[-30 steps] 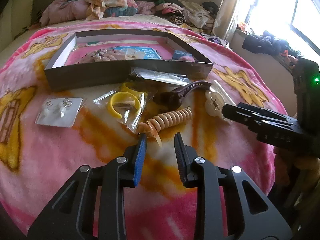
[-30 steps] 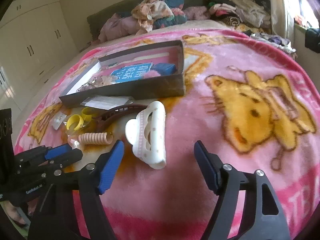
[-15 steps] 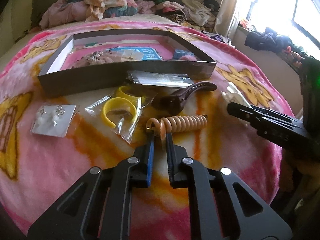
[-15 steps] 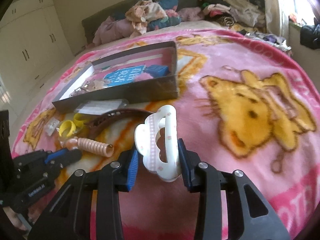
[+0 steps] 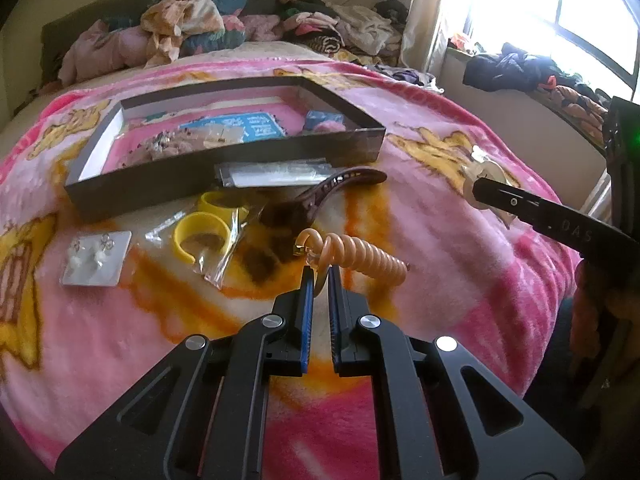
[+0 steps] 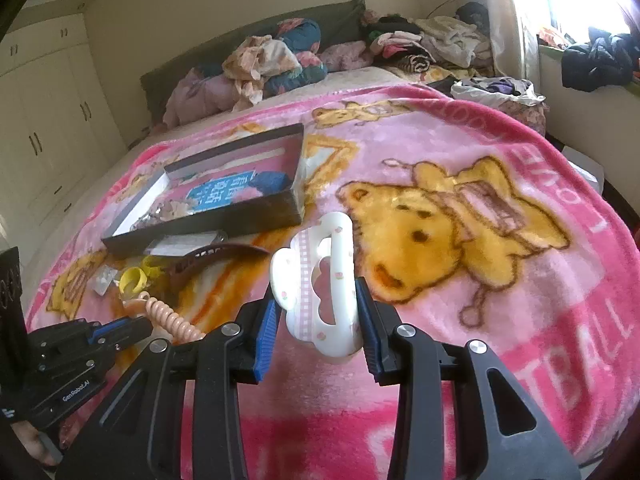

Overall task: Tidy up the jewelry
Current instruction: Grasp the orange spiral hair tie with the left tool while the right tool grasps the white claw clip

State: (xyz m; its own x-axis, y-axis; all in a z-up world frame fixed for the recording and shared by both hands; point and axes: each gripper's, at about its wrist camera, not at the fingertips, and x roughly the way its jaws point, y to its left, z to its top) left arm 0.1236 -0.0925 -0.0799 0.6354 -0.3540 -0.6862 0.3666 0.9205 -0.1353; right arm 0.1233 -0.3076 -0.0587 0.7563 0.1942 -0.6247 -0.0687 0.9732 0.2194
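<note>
Sorting stands at an early stage: each gripper has one piece lifted above the pink blanket (image 6: 460,152). The left gripper (image 5: 321,274) pinches one end loop of the peach spiral hair tie (image 5: 360,258), whose long axis runs sideways, free end pointing right. The right gripper (image 6: 316,312) clamps the white claw clip (image 6: 320,284) across its width, long axis pointing away toward the dark box (image 5: 224,174). Yellow rings (image 5: 202,232), an earring card (image 5: 96,258), a brown clip (image 5: 332,190) and a flat clear packet (image 5: 276,174) lie outside the box, seemingly unsorted.
</note>
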